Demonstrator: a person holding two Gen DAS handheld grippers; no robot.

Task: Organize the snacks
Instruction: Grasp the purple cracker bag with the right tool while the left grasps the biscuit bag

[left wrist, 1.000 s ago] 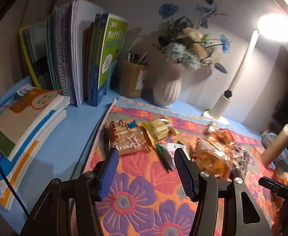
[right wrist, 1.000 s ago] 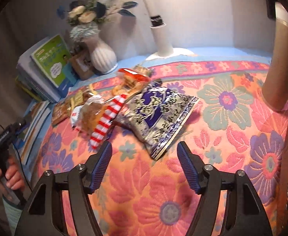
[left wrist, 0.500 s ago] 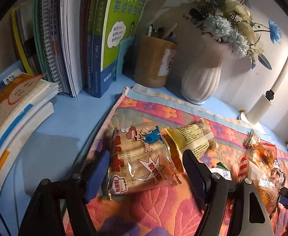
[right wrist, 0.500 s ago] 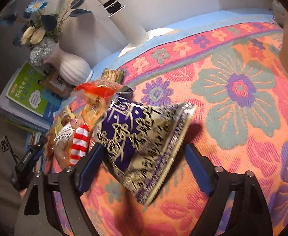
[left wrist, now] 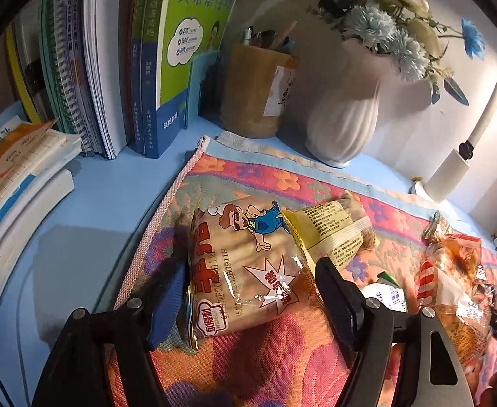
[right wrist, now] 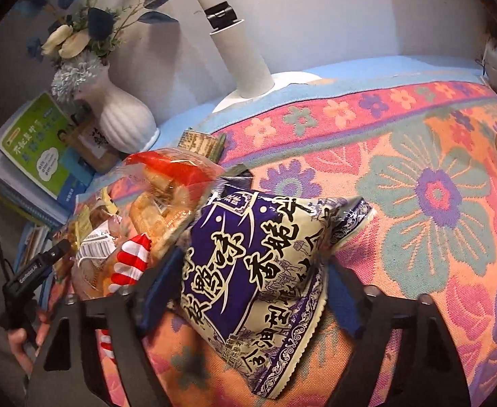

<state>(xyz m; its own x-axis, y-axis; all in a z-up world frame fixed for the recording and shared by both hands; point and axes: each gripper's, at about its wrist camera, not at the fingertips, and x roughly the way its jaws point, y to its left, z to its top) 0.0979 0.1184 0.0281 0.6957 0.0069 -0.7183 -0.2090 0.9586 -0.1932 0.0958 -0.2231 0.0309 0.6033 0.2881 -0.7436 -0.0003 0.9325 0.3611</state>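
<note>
The left claw [left wrist: 248,291] is shown spread wide, its blue-padded fingers [left wrist: 167,298] set on either side of a clear biscuit packet [left wrist: 245,271] printed with a cartoon boy; no contact with the wrapper can be made out. The packet is laid flat on a floral cloth [left wrist: 248,176] covering the blue bench [left wrist: 89,210]. A yellow snack packet [left wrist: 330,234] is overlapped against its right edge, and a clear bag of fried snacks [left wrist: 452,278] is seen further right. Upright books [left wrist: 167,51], a pen holder [left wrist: 255,91] and a white vase [left wrist: 343,118] are lined along the wall.

The right claw [right wrist: 248,288] is likewise held wide around a blue-and-cream snack bag [right wrist: 258,271], which is propped on the cloth against a red-topped clear bag [right wrist: 167,186]. A lamp base [right wrist: 248,68] is visible behind.
</note>
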